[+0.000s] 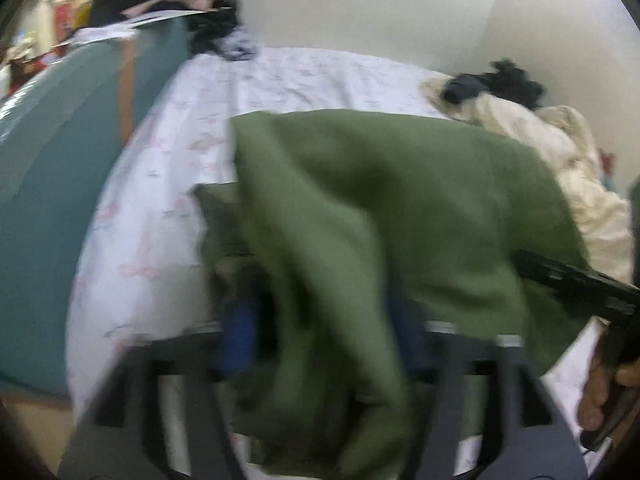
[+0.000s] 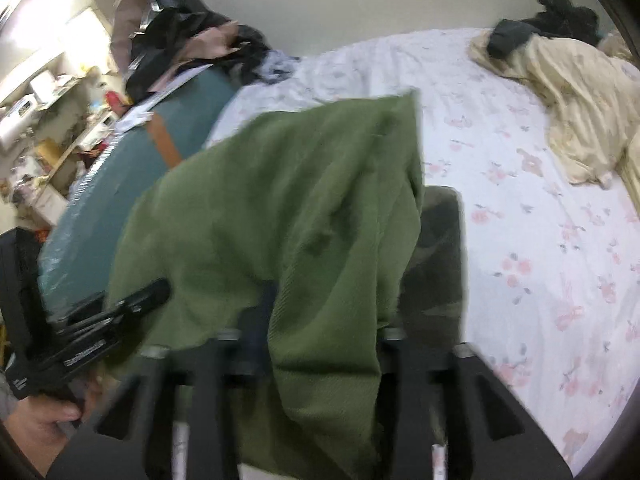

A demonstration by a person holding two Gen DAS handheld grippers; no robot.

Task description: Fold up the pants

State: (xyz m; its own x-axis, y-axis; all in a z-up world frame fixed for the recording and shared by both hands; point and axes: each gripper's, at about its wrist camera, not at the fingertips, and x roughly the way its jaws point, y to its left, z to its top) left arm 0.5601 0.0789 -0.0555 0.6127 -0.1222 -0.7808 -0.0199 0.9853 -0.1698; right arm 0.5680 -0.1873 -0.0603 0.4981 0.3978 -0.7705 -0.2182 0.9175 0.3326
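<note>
The olive green pants (image 1: 400, 200) hang lifted above a bed with a white floral sheet (image 1: 168, 184). My left gripper (image 1: 320, 320) is shut on one bunch of the green cloth, which drapes over its blue-padded fingers (image 1: 238, 340). My right gripper (image 2: 320, 320) is shut on another bunch of the same pants (image 2: 288, 200). Each gripper shows in the other's view: the right one (image 1: 580, 280) at the right edge of the left wrist view, the left one (image 2: 120, 312) at the lower left of the right wrist view. The cloth hides both sets of fingertips.
A cream garment (image 2: 580, 100) with dark clothes (image 2: 560, 16) on it lies at the bed's far right. A teal board (image 1: 60, 180) runs along the bed's left side. Dark clothes (image 2: 192, 40) are piled at the far left corner. Cluttered shelves (image 2: 48, 120) stand beyond.
</note>
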